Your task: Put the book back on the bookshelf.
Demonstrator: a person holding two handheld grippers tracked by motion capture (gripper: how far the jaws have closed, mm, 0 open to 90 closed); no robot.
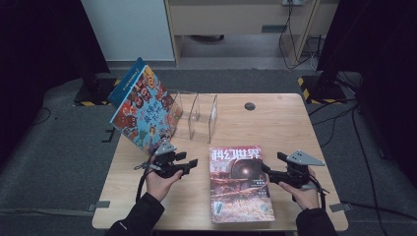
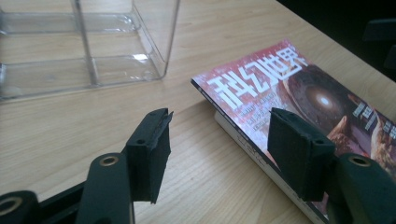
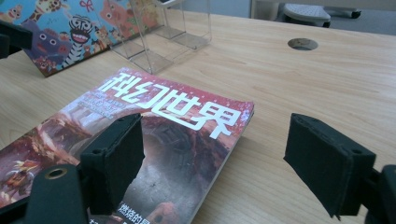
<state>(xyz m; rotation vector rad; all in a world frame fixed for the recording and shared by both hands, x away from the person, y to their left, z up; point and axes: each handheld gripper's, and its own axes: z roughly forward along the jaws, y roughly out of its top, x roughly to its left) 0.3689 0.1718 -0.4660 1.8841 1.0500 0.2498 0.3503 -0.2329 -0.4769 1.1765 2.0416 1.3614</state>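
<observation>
A red science-fiction magazine (image 1: 241, 183) lies flat on the wooden table (image 1: 290, 128), between the two claws. The left gripper (image 1: 191, 164) stands wide apart just off the magazine's left edge; in the left gripper view its one pad hangs over the cover corner, the other over bare wood, touching nothing. The right gripper (image 1: 272, 163) is likewise spread wide, straddling the magazine's right edge, apparently without contact. Beyond the left claw stands a clear acrylic file holder (image 1: 196, 117), with a colourful children's picture book (image 1: 142, 105) leaning against its far side.
</observation>
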